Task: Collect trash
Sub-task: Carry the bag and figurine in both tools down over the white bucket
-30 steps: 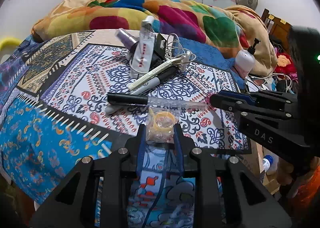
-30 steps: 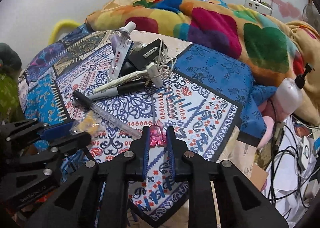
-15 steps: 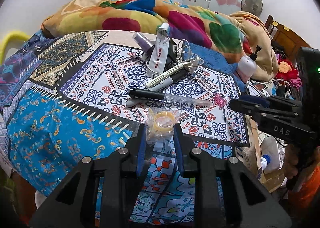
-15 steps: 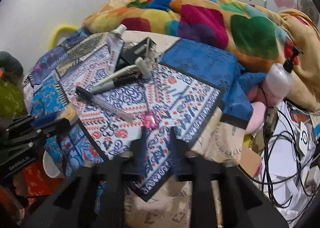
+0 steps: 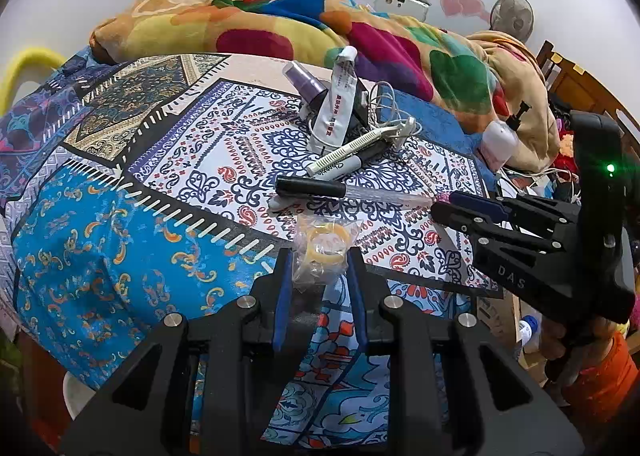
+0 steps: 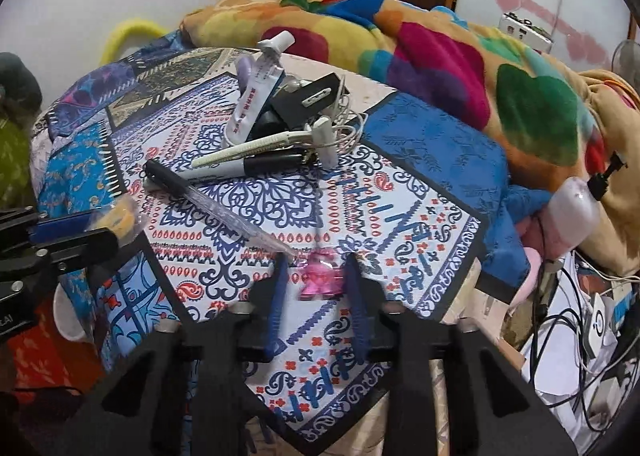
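My left gripper (image 5: 318, 260) is shut on a clear plastic packet (image 5: 320, 252) with a yellow ring inside, held just above the patterned bed cover (image 5: 160, 191). In the right wrist view that packet (image 6: 120, 215) shows at the left edge, in the left gripper (image 6: 108, 234). A small pink wrapper (image 6: 320, 282) lies on the cover near the bed's edge. It sits between the fingers of my right gripper (image 6: 317, 264), whose jaws are closing, with a gap still showing on each side of it. The right gripper (image 5: 442, 204) reaches in from the right in the left wrist view.
A black pen with a clear barrel (image 6: 208, 195) lies just beyond the wrapper. Behind it are a white razor (image 6: 260, 143), a marker (image 6: 256, 165), a white tube (image 5: 338, 107), a purple bottle (image 5: 304, 79) and cables. A colourful blanket (image 5: 280, 23) fills the back; a pump bottle (image 6: 572, 199) stands right.
The right gripper let go of the pink wrapper, drew back, then came forward again with its fingers around it. The left gripper kept hold of the packet.
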